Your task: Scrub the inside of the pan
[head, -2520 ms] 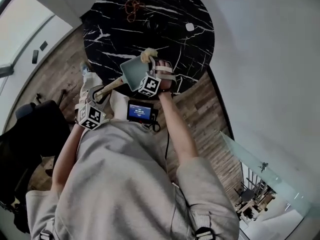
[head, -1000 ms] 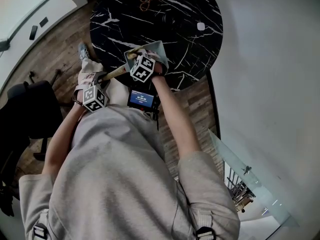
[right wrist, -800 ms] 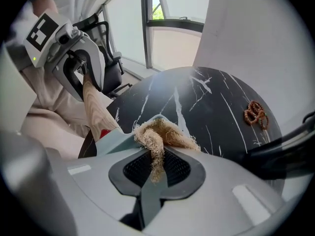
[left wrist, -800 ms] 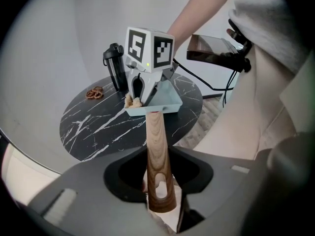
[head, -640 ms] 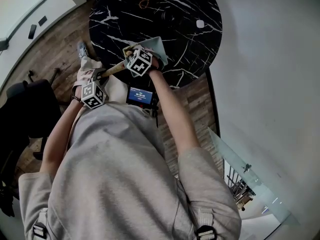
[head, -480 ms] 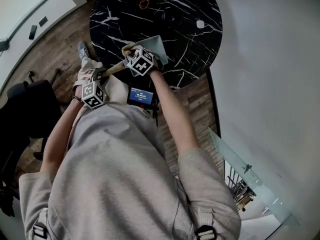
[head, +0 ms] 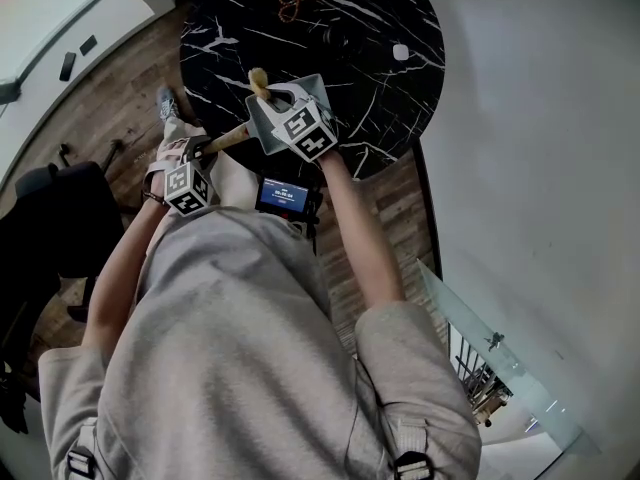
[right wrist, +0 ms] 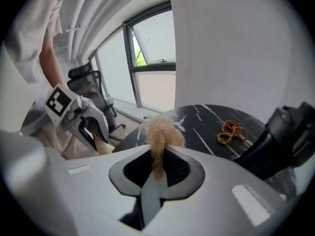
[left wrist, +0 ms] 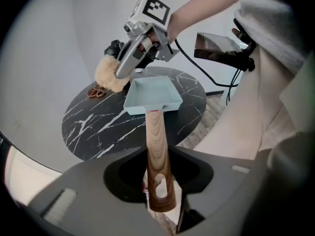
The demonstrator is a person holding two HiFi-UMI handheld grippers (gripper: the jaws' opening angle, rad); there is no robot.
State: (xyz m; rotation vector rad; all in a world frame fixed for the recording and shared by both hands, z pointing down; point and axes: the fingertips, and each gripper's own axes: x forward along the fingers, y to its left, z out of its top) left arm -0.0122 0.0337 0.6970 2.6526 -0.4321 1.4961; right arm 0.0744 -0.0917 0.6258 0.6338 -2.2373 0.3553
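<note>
Head view: unreadable blue screen [head: 281,196] near pan [head: 272,116]

The pan [left wrist: 152,96] is positioned over the near part of the counter [left wrist: 98,124], with the scrub pad [left wrist: 109,73] at its far-left corner. A coiled cord [left wrist: 97,91] is laid on the counter's far side.

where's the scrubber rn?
The scrubber is pinched in the right tool. In the left gripper view it sits upper left, by the pan's far-left corner, not inside it.

Pale-teal sq. pan [left wrist: 150,95], wood handle [left wrist: 156,151] — aloft, open side up, fluffy tan scrubber [left wrist: 109,75] just beside rim
</note>
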